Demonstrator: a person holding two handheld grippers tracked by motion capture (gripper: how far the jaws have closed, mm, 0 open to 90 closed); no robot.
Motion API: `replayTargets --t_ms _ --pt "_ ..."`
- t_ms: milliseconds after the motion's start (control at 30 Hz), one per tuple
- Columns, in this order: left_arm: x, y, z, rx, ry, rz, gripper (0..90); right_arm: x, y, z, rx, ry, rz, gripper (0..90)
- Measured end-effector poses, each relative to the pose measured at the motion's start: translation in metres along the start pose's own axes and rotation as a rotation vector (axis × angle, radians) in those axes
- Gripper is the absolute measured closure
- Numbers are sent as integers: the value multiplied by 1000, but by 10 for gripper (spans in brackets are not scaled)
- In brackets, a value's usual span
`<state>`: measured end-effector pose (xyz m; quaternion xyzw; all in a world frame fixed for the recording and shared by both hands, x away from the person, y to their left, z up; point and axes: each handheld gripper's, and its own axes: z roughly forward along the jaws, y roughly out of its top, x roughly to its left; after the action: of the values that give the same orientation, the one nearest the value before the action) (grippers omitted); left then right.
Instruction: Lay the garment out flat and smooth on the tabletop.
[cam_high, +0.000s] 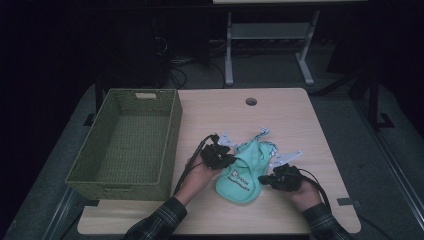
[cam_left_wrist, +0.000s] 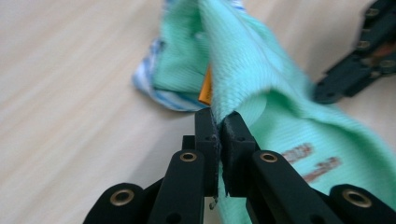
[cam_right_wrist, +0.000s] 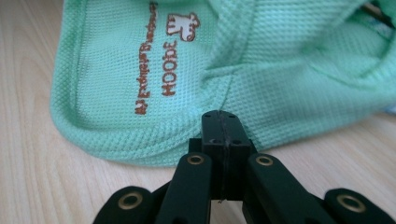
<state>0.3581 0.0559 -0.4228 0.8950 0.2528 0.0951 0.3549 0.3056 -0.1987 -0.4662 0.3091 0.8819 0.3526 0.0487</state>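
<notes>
With both the left gripper (cam_left_wrist: 218, 125) and right gripper (cam_right_wrist: 222, 122) pinching the green bib (cam_high: 245, 172) beside the basket (cam_high: 125, 185), lift its edges evenly so neither slips

Brown lettering on mint-green garment (cam_high: 242, 172) too small to read in high view; cut off by lower right edge and blurred in left gripper view. Orange tag (cam_left_wrist: 204, 89) mostly tucked in a fold. Garment's far side past top edge in right gripper view. Basket (cam_high: 170, 131) floor dim.
</notes>
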Motion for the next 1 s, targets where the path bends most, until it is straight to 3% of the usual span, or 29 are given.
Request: replayTargets --t_ms 133,267,300,333,433,467,567,667,700,767,900,967,1000 --pt "9 -4 -7 19 76 -4 858 -4 -3 -3 4 -7 2 900" --pt "8 -10 -5 55 83 -17 847 -6 -3 -5 10 -7 14 900" --pt "5 -14 -3 78 31 -18 827 -7 -4 -6 10 -13 13 900" --pt "5 -14 -3 78 31 -18 808 -7 -4 -6 10 -13 13 900" --pt "-5 -21 -3 75 -54 -20 763 -9 -5 -7 12 -17 11 900" --pt "-5 -21 -3 75 -54 -20 755 -9 -5 -7 12 -17 11 900" --pt "-13 -27 -2 74 -121 -25 736 -12 -7 -10 18 -22 18 900" --pt "-17 -31 -1 73 -148 -32 732 -13 -8 -12 22 -25 23 900" --pt "-20 -32 -1 65 -166 -54 732 -13 -8 -12 22 -25 23 900" --pt "-27 -36 -2 60 -206 -59 730 -17 -9 -14 24 -35 26 900" --pt "-27 -34 -9 37 -210 -57 705 -21 -13 -19 26 -57 28 900" --pt "-20 -29 -17 -9 -187 -77 700 -23 -15 -26 3 -61 32 900" --pt "-20 -29 -17 -9 -187 -77 718 -23 -15 -26 3 -61 32 900"
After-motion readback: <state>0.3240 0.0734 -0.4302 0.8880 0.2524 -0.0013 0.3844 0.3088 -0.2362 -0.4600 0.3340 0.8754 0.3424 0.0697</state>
